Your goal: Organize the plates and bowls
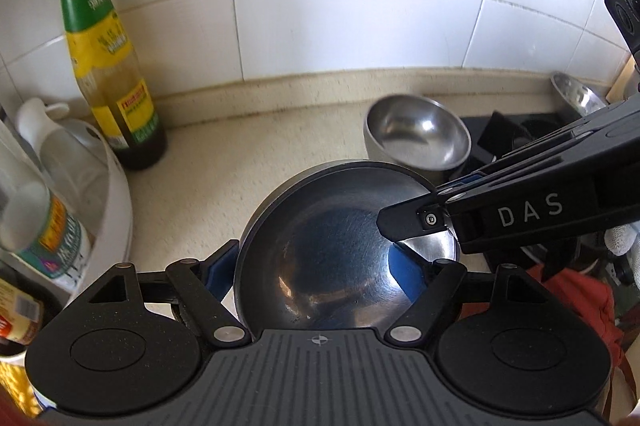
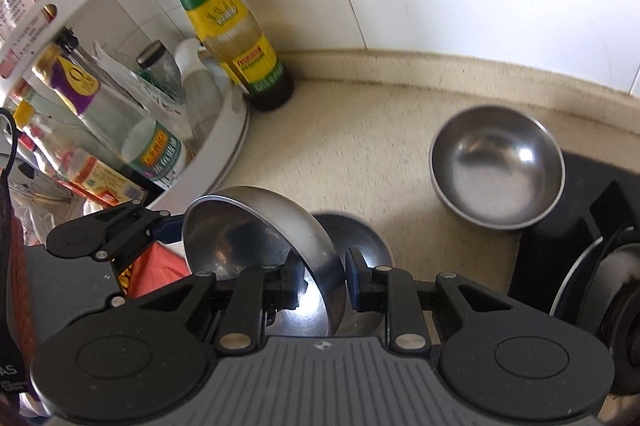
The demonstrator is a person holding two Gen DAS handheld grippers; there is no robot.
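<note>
Gas burner (image 2: pixel 612 310) only in the right wrist view.

White tiled wall (image 1: pixel 360 6); beige speckled countertop (image 1: pixel 240 154); bright, perhaps daylight.

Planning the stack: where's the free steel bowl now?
The free steel bowl sits upright on the counter, at the stove's near edge, right of the sauce bottle.

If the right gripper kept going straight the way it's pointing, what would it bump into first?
Nothing new right away: the right gripper is already shut on the rim of a tilted steel bowl. Straight ahead lies bare beige countertop, so it would probably meet that first. The empty steel bowl sits off to its right.
</note>
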